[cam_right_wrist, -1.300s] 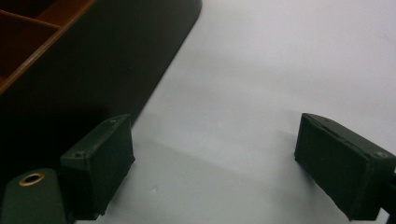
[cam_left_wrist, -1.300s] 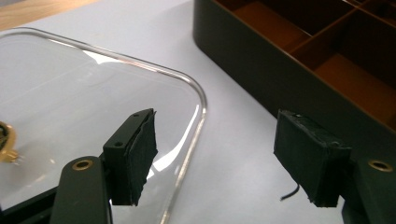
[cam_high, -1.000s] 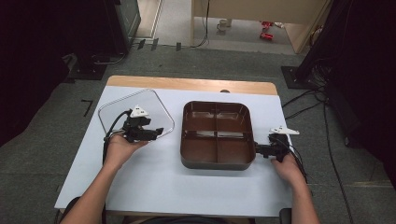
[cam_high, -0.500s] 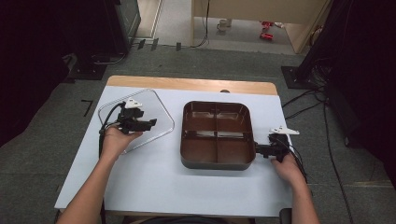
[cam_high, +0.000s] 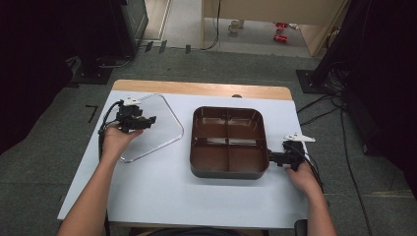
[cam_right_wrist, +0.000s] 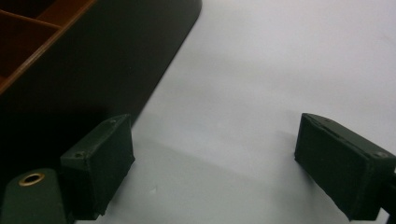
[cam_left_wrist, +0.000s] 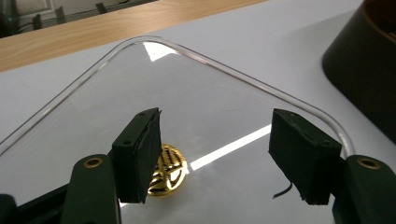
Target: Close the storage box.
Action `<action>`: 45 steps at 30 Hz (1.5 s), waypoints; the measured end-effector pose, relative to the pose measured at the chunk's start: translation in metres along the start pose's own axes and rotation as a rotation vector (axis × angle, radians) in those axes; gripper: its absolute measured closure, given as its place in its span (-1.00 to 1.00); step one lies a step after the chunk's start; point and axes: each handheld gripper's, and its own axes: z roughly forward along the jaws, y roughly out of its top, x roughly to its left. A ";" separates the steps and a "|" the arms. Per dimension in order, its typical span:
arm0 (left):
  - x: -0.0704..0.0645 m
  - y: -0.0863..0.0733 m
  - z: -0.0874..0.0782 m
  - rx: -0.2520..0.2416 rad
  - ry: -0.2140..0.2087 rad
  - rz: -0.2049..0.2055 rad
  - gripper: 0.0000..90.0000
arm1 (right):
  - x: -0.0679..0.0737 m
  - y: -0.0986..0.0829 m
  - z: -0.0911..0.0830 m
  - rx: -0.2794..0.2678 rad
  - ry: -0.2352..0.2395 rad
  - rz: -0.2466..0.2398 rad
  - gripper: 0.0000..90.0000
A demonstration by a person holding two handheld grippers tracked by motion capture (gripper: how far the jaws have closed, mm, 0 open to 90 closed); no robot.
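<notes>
Jaws stand wide apart and empty on both: left gripper point(cam_high: 149, 119) above the clear lid point(cam_high: 164, 129), right gripper point(cam_high: 272, 158) beside the brown divided tray point(cam_high: 228, 169).

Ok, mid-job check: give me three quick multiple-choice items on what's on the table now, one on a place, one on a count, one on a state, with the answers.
1. Where does the clear lid lie relative to the brown tray?
A. On top of it
B. On the table at the tray's left
C. At the tray's right

2. How many compartments does the tray have?
A. Two
B. Four
C. Six

3. How does the left tool stand?
A. Open above the lid
B. Shut on the lid's rim
C. Shut on the tray

Answers:
1 B: in the high view the lid rests flat on the white table, apart from the tray.
2 B: two crossing dividers split it into four.
3 A: the left gripper view shows its jaws wide apart with the lid and its gold emblem behind them.
</notes>
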 end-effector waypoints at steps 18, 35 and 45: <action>0.022 -0.017 0.022 0.068 0.023 -0.050 -0.10 | 0.000 0.000 0.000 0.000 0.000 0.000 -0.75; 0.027 -0.023 0.026 0.085 0.011 -0.067 0.31 | 0.000 0.000 0.000 0.000 0.000 0.000 -0.75; 0.029 -0.019 0.021 0.087 -0.005 -0.073 0.32 | 0.000 0.000 0.000 0.000 0.000 0.000 -0.75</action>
